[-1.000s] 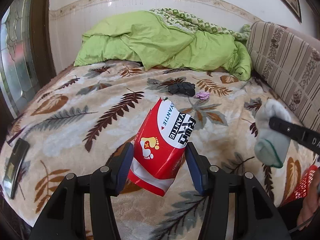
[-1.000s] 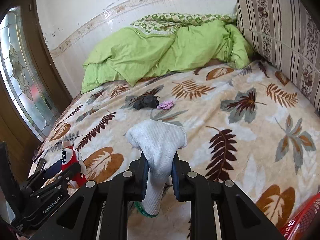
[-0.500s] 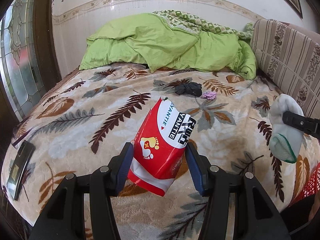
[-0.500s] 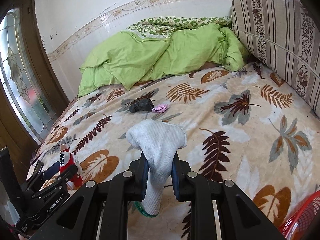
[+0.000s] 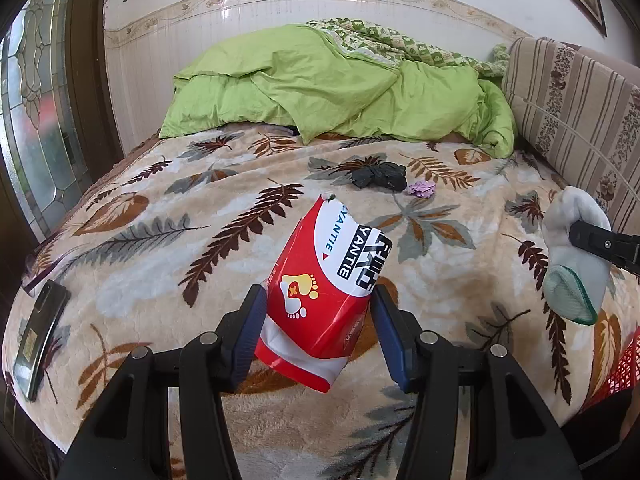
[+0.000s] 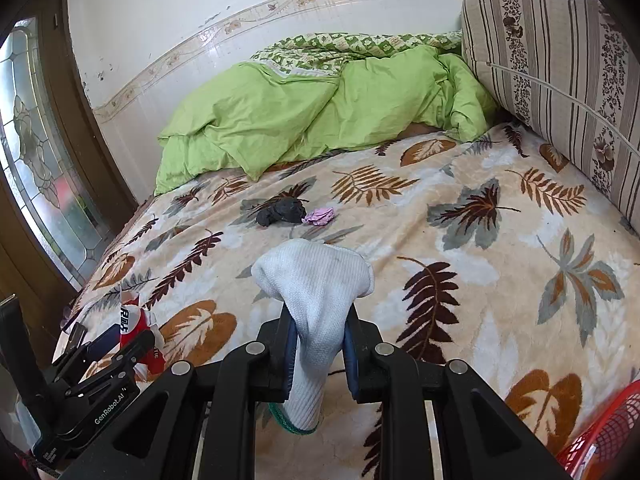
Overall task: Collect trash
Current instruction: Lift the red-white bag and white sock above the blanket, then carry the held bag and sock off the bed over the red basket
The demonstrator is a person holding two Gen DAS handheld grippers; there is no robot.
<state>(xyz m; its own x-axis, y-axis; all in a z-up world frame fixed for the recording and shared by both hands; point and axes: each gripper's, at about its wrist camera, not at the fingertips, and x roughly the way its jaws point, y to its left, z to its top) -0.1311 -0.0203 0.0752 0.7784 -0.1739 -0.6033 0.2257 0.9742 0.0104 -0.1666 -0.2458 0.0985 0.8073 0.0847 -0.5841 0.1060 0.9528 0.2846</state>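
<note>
You have two pieces of trash in hand. Your left gripper [image 5: 320, 312] is clamped on the red-and-white packet [image 5: 326, 296], held tilted in the air above the near edge of the leaf-patterned blanket [image 5: 168, 256]. Your right gripper [image 6: 318, 348] is closed around the white glove [image 6: 316, 300], whose green-edged cuff hangs below the jaws, also clear of the blanket.

Neither piece is in the red mesh basket [image 6: 604, 436] yet; it shows only as a corner off the blanket's near right edge, so dropping both there looks like the step in hand.

Still left, toward the blanket's far middle: a crumpled black wad [image 6: 280, 212] and, just beside it, a small pink scrap [image 6: 319, 215]. A dark phone [image 5: 40, 340] lies at the blanket's near left edge; probably not trash.
</note>
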